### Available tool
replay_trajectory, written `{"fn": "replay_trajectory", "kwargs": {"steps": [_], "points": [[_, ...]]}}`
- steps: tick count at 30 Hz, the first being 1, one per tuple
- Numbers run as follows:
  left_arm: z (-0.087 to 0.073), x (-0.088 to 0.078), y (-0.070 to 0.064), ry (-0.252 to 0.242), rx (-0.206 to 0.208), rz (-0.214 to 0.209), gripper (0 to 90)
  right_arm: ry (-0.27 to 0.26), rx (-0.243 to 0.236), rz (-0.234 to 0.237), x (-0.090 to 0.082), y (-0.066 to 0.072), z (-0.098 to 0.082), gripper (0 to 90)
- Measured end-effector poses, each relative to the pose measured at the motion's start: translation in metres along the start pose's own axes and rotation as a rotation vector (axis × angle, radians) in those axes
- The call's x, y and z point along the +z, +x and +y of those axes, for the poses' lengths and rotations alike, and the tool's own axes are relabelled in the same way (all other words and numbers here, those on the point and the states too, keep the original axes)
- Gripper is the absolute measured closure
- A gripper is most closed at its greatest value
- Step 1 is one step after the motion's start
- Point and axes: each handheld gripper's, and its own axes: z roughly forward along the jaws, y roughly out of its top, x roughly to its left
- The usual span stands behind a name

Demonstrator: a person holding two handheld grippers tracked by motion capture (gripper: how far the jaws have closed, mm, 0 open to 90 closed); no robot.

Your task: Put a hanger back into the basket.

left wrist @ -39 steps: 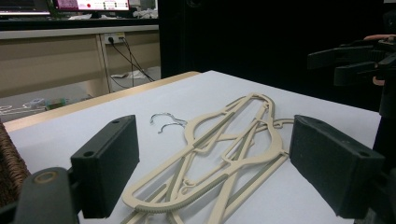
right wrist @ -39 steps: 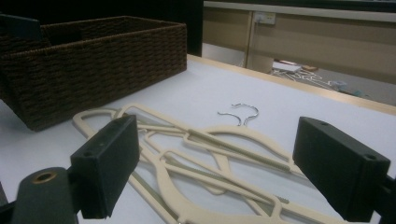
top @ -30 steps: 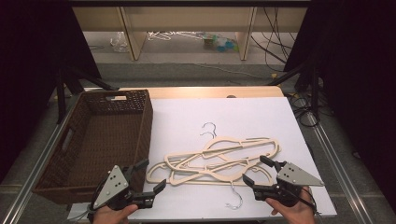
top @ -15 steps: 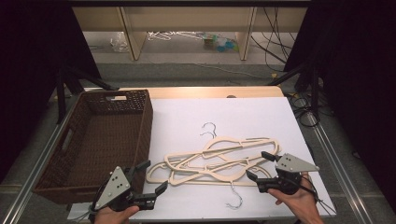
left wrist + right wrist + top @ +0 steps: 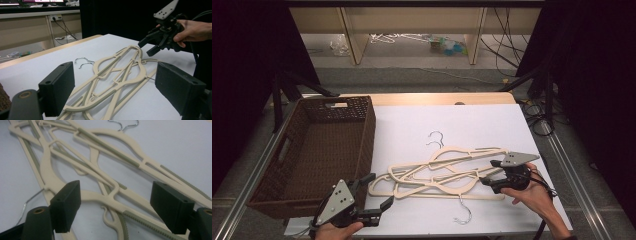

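— Where is the pile of cream plastic clothes hangers with wire hooks (image 5: 447,172)?

— Flat on the white-topped bench (image 5: 492,125), right of the brown woven wicker basket (image 5: 319,150) and just beside it.

— And the right claw (image 5: 490,172)?

— At the pile's right end, its jaws spread on either side of the hanger bars — they have just been closing, yet the pads press on nothing.

— The left claw (image 5: 379,190)?

— Near the bench's near edge, left of the pile — jaws spread, nothing between them.

A white-topped table (image 5: 492,125) is carrying a brown wicker basket (image 5: 319,150) at its left and tangled cream hangers (image 5: 437,172) lying beside it.
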Motion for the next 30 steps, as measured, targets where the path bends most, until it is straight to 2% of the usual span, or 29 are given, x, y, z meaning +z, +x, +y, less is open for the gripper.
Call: {"fn": "replay_trajectory", "kwargs": {"steps": [5, 6, 8, 10, 11, 15, 17, 20, 23, 25, 28, 30], "points": [[0.0, -0.001, -0.003, 0.015, -0.007, -0.002, 16.0, 0.06, -0.038, 0.052, 0.014, -0.007, 0.003, 32.2], [0.0, -0.001, -0.003, 0.016, -0.008, -0.002, 16.0, 0.091, -0.05, 0.063, 0.017, -0.008, 0.003, 33.9], [0.0, -0.001, -0.002, 0.015, -0.01, -0.001, 16.0, 0.103, -0.078, 0.075, 0.023, -0.008, 0.002, 36.5], [0.0, -0.001, -0.002, 0.014, -0.006, -0.001, 16.0, 0.138, -0.087, 0.099, 0.025, -0.008, 0.003, 38.3], [0.0, -0.001, -0.002, 0.015, -0.008, -0.001, 16.0, 0.13, -0.108, 0.096, 0.027, -0.008, 0.002, 38.6], [0.0, 0.0, -0.002, 0.017, -0.002, -0.001, 16.0, 0.161, -0.135, 0.111, 0.032, -0.007, 0.001, 39.8], [0.0, 0.0, -0.004, 0.018, -0.018, 0.001, 16.0, 0.178, -0.147, 0.114, 0.034, -0.007, 0.0, 40.4], [0.0, 0.0, -0.003, 0.016, -0.004, -0.001, 16.1, 0.195, -0.173, 0.116, 0.034, -0.006, 0.001, 43.8], [0.0, -0.001, -0.002, 0.015, -0.008, 0.0, 16.1, 0.208, -0.212, 0.126, 0.032, -0.004, 0.002, 48.5], [0.0, -0.001, -0.002, 0.014, -0.005, 0.001, 16.2, 0.225, -0.251, 0.137, 0.032, -0.001, 0.003, 47.6], [0.0, 0.0, -0.002, 0.005, -0.007, -0.003, 16.1, 0.243, -0.282, 0.127, 0.03, 0.001, 0.004, 48.9], [0.0, -0.001, -0.002, 0.014, -0.004, 0.001, 16.2, 0.245, -0.315, 0.131, 0.027, 0.003, 0.004, 54.2]]}}
